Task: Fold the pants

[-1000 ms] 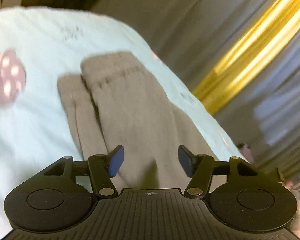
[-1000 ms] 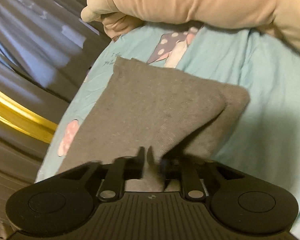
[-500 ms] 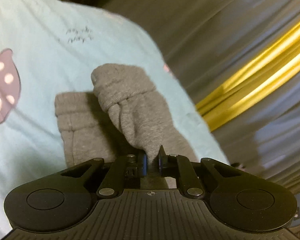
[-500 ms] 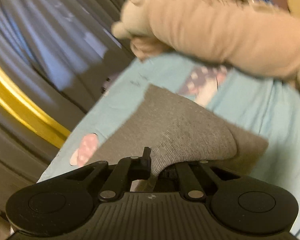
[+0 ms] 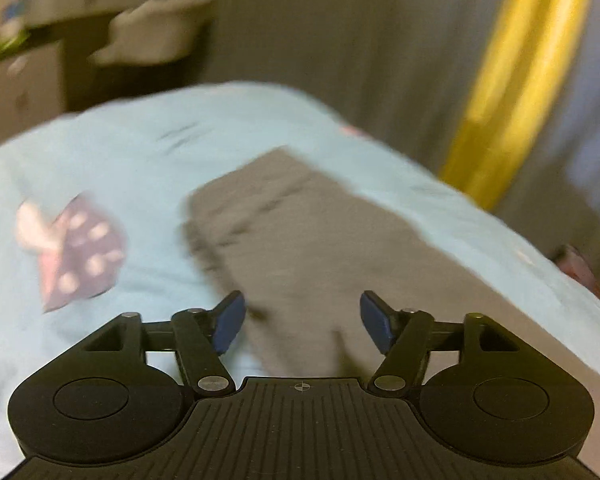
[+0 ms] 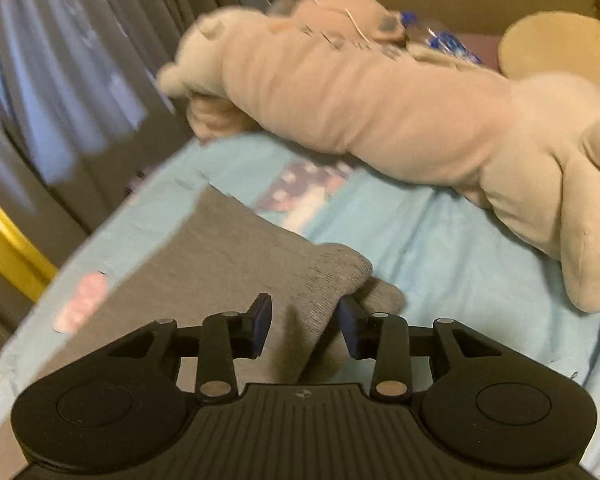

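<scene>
The grey pants [image 5: 300, 236] lie folded on the light blue bed sheet [image 5: 140, 152]. My left gripper [image 5: 302, 320] is open just above them, holding nothing. In the right wrist view the grey pants [image 6: 228, 264] lie flat with a raised fold at their right edge. My right gripper [image 6: 304, 320] is open, with that fold loose between its blue pads [image 6: 262, 320]. Both views are blurred by motion.
A long beige plush toy [image 6: 380, 112] lies across the far side of the bed. Grey curtains [image 5: 340, 40] and a yellow band [image 5: 520, 80] hang beside the bed edge. The sheet carries a pink and purple spotted print [image 5: 76, 252].
Both grippers held pinched pant cloth half a second ago. Both have opened and let the cloth drop. The left camera has swung, and the pants now lie flatter.
</scene>
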### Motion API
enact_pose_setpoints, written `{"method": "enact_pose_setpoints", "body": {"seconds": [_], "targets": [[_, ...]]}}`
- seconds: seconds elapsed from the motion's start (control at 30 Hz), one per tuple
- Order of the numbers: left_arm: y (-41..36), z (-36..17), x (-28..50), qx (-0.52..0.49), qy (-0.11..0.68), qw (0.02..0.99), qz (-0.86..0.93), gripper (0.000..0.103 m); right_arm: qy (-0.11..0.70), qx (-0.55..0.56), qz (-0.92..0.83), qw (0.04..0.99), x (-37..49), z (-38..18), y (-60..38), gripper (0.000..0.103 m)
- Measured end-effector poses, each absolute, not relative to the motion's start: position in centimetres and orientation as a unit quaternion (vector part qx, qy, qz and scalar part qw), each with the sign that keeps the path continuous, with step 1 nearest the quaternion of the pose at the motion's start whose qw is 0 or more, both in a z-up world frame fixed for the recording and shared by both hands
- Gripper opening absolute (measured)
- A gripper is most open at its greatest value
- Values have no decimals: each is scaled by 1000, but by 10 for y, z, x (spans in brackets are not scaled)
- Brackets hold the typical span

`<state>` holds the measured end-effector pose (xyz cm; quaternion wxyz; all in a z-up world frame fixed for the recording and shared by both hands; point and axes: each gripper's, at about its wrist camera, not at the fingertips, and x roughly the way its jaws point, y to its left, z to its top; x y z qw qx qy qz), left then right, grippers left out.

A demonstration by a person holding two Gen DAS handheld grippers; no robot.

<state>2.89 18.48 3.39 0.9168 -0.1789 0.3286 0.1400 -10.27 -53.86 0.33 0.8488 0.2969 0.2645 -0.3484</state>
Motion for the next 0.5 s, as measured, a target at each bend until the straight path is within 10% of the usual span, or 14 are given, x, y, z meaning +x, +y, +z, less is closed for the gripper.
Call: {"method": "enact_pose_setpoints", "body": {"seconds": [0.5], "targets": [[84, -8, 72, 24, 420, 888, 185, 81, 324, 331, -294, 836, -83, -23, -530, 47]]}}
